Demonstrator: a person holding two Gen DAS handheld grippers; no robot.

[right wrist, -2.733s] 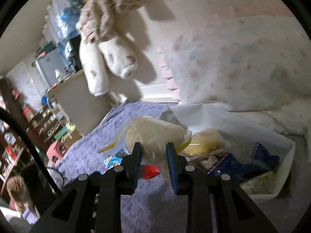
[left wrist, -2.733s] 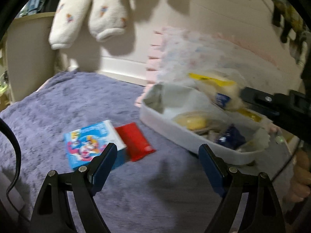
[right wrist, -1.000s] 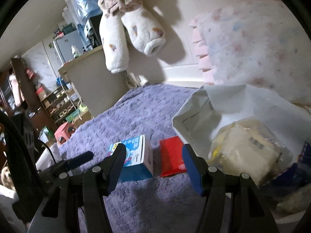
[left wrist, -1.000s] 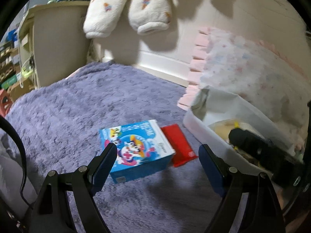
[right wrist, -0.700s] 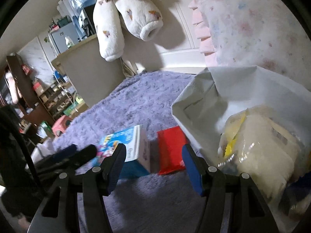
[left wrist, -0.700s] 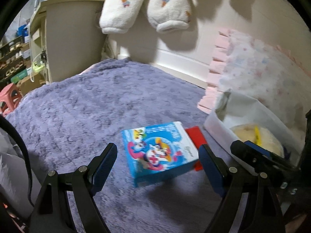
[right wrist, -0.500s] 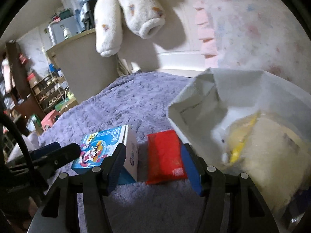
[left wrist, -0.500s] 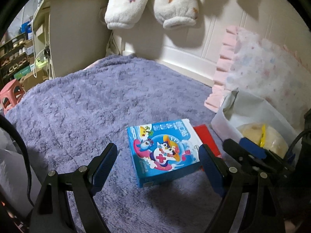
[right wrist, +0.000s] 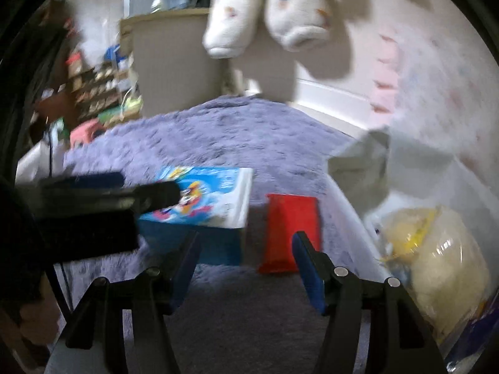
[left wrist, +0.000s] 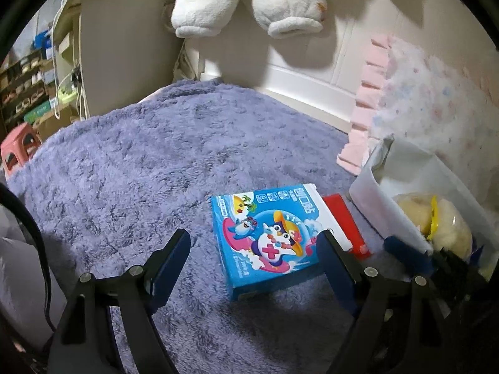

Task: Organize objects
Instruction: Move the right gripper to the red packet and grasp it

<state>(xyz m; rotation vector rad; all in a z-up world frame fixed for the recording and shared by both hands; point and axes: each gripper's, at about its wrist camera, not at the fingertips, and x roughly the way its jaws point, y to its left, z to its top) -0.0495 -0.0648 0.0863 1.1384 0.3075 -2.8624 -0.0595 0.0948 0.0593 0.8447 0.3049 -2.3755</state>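
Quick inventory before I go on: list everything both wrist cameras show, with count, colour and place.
Box: one, blue with cartoon print, lying flat on the blanket, between the left gripper's fingers in its view.
Packet: one, red, flat on the blanket between box and bin.
Bin: one, white, right of the packet.
Bagged bread: one, pale yellow in clear wrap, inside the bin.
Blanket: one, purple, fluffy, under everything.
Pillow: one, white with pink frill, behind the bin.
Fleece legs: two, cream, hanging above.
Left gripper: black with blue pads, closing, pads not touching the box.
Right gripper: same colours, open, empty.
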